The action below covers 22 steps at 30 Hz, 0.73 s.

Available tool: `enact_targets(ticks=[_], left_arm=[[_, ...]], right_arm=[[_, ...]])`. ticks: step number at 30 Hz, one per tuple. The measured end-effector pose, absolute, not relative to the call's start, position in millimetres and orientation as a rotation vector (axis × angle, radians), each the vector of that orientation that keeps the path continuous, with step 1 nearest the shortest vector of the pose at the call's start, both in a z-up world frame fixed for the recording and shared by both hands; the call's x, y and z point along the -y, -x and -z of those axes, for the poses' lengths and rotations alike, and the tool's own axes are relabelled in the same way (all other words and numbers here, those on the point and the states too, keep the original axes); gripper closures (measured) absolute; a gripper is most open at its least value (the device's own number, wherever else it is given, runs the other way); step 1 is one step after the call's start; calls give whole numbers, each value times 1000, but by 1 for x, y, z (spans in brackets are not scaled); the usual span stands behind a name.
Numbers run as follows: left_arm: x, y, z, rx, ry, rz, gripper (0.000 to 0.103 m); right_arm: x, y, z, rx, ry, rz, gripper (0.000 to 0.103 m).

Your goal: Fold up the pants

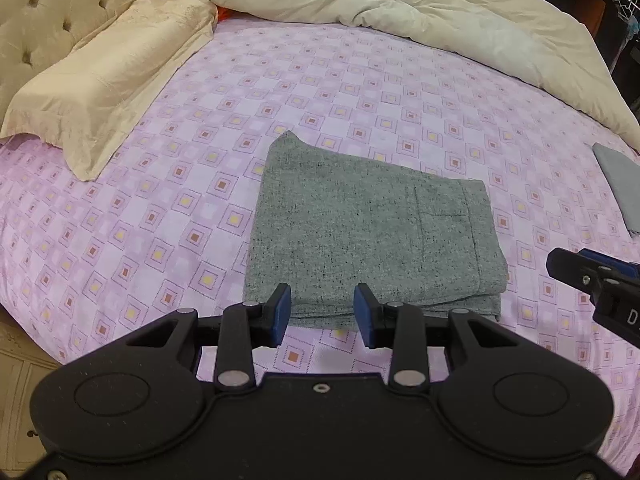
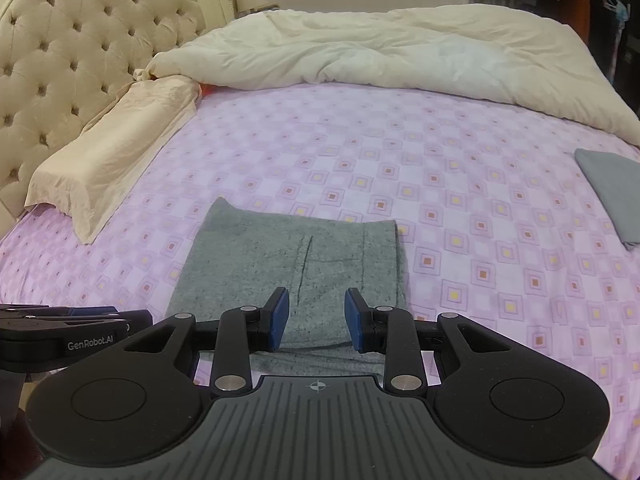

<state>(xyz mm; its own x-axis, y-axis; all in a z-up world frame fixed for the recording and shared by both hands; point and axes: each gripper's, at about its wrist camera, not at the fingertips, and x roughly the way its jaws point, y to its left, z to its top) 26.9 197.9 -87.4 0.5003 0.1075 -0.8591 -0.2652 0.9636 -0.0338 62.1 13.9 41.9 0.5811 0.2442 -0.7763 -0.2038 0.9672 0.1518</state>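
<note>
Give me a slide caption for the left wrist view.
Open left gripper hovers at folded grey pants on pink bedsheet.

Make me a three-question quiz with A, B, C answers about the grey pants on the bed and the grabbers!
1. Where are the grey pants?
A on the pink sheet
B on the pillow
C on the floor

2. What colour are the grabber pads?
A red
B blue
C yellow

3. How are the left gripper and right gripper?
A both open
B both shut
C one shut on the pants

Answers: 1 A, they lie folded on the checked sheet. 2 B, the pads look blue. 3 A, a gap shows between each pair, holding nothing.
</note>
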Motion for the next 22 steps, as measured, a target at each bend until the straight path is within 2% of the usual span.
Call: enact_targets(ticks=[10, 12, 14, 22], left_arm=[[-198, -26, 89, -1012, 180, -225, 57], [-197, -26, 89, -1014, 176, -235, 46], [-197, -26, 89, -1009, 168, -237, 42], [-193, -24, 86, -984, 127, -222, 42]], right_arm=[[-15, -60, -42, -916, -47, -260, 73], [-15, -60, -42, -916, -47, -261, 73], [-16, -59, -43, -917, -47, -261, 73], [-16, -57, -41, -918, -50, -264, 73]])
